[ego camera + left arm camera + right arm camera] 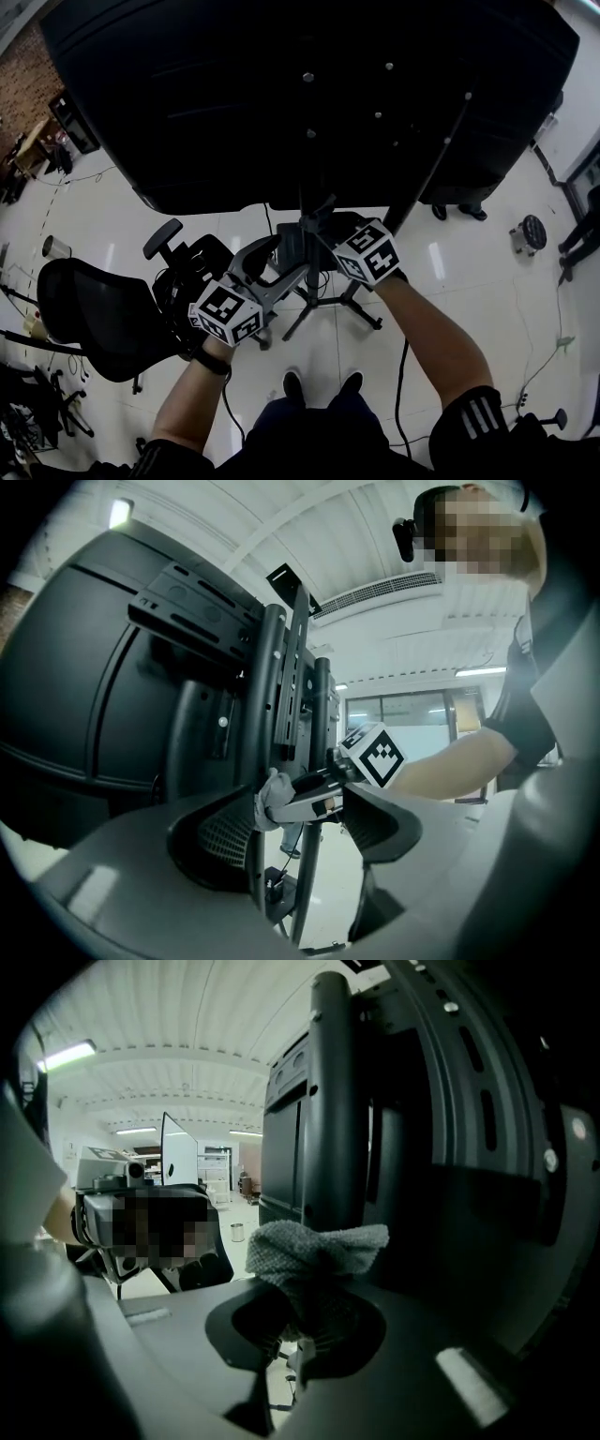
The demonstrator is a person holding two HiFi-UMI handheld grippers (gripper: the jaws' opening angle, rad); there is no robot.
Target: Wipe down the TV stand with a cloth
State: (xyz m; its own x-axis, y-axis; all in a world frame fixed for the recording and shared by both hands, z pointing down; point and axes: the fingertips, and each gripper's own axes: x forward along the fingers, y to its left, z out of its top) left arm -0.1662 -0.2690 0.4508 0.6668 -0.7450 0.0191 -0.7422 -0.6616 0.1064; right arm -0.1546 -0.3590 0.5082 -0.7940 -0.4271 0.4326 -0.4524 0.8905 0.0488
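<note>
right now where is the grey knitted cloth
In the right gripper view, the grey knitted cloth is pinched in the right gripper, pressed against the TV stand's black upright post.

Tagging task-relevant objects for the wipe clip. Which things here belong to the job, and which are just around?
In the job:
- grey cloth, gripped in the right tongs
- TV stand pole, with the cloth at it
- left tongs, open, near the pole

Just around:
- office chair
- round stool
- floor cable
- TV on the stand
</note>
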